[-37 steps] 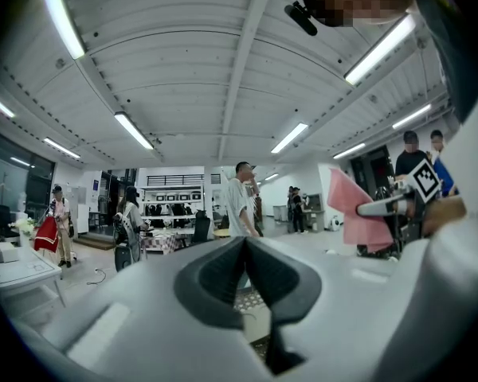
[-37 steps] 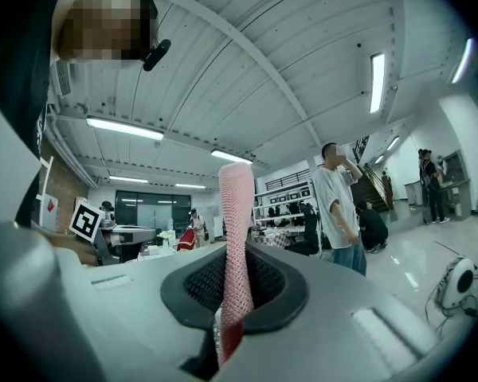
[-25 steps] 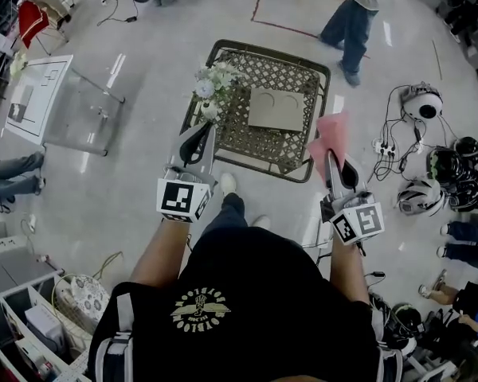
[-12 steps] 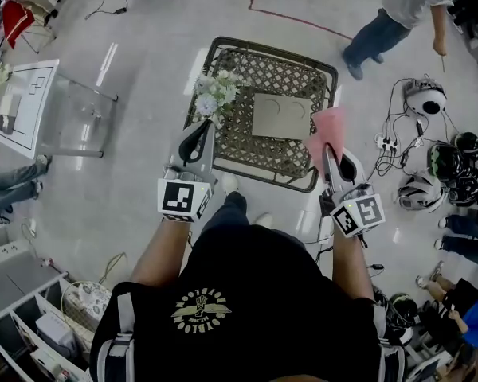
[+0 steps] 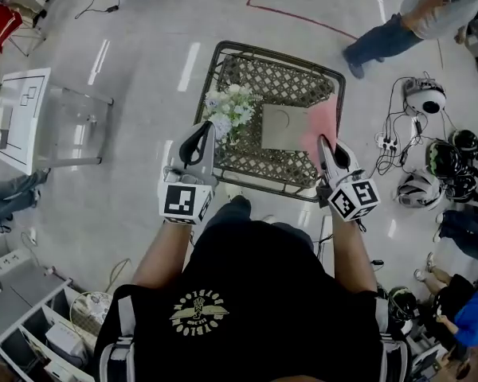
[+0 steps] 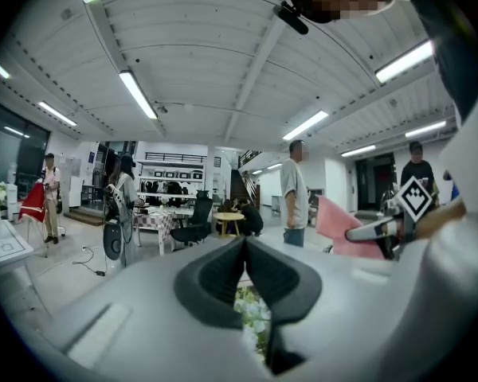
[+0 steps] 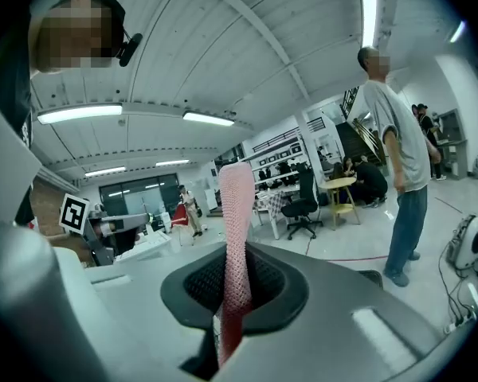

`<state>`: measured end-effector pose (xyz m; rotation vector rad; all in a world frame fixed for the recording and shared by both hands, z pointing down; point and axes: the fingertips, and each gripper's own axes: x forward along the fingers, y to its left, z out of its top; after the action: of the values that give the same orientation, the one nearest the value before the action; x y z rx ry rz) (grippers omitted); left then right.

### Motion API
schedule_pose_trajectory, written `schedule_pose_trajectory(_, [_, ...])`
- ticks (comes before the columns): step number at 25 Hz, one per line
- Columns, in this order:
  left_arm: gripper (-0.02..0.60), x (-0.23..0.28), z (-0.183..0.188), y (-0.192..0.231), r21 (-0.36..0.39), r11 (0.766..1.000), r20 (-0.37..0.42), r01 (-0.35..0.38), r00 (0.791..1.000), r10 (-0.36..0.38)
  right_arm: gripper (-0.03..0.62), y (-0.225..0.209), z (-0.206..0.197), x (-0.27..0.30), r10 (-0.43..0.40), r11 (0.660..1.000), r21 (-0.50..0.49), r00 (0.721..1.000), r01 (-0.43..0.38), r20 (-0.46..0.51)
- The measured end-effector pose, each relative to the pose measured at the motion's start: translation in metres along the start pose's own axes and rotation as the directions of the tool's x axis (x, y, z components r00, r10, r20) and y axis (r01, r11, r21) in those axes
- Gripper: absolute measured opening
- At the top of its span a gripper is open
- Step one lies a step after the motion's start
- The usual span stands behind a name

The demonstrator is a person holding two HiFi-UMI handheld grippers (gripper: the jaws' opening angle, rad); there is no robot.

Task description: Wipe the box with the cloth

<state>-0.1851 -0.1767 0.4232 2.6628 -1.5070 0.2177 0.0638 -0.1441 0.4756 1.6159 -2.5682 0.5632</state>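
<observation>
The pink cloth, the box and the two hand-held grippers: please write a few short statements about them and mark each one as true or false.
1. The right hand-held gripper has the pink cloth clamped between its jaws. True.
2. The left hand-held gripper holds the box. False: its jaws are together on nothing, and the box lies flat on the lattice table.
3. The flowers are on the table, left of the box in the head view. True.
4. The cloth lies spread on the floor. False: it is held up in the gripper, at the box's right edge.
</observation>
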Motion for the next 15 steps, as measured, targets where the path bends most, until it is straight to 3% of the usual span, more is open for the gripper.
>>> schedule_pose_trajectory(10, [0.000,0.032,-0.019,0.020,-0.023,0.999,-0.040,0.034,0.999,-0.035,0.017,-0.022,-0.064,0.082,0.014,0.997,0.081,0.989,-0.002,-0.149])
schedule_pose_trajectory(15, [0.000,0.040,-0.024,0.015,-0.030,0.999,-0.055,-0.013,0.998,0.012,0.017,-0.057,-0.120,0.116,0.009,0.997,0.076,0.964,0.012,-0.266])
